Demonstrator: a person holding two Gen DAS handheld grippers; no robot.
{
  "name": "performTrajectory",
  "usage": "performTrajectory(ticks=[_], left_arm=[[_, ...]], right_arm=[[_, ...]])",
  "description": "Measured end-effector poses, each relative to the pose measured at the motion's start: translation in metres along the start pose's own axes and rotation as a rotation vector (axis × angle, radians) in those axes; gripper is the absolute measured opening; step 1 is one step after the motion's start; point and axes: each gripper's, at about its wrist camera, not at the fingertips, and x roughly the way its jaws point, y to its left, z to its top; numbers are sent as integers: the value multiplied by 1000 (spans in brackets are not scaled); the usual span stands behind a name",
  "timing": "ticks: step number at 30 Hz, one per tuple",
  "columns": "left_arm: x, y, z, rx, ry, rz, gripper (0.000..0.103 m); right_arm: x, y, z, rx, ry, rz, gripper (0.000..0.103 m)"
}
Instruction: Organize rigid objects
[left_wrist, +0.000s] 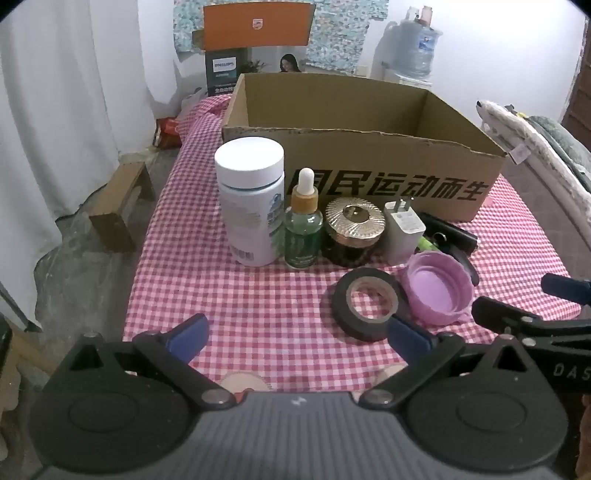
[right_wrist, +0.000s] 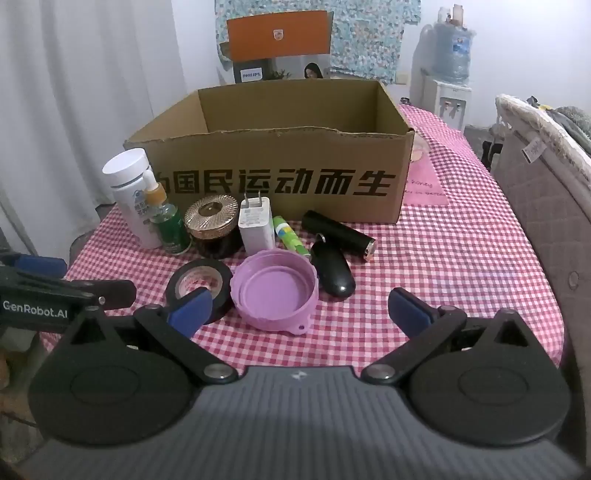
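Note:
Several small items stand in a row before an open cardboard box: a white pill bottle, a green dropper bottle, a gold-lidded jar, a white charger. Nearer lie a black tape roll and a purple lid. A green tube, a black oval fob and a black cylinder lie at the right. My left gripper and right gripper hover open, holding nothing.
The table wears a red-checked cloth. A cushioned chair stands at the right edge. An orange Philips box and a water dispenser are behind. A small cardboard piece lies on the floor at left.

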Motion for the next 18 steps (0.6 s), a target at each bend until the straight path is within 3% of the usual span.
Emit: performTrajectory(ticks=[18], left_arm=[[1,0,-3,7,11,28,103]], right_arm=[[1,5,-1,-9,14,14,102]])
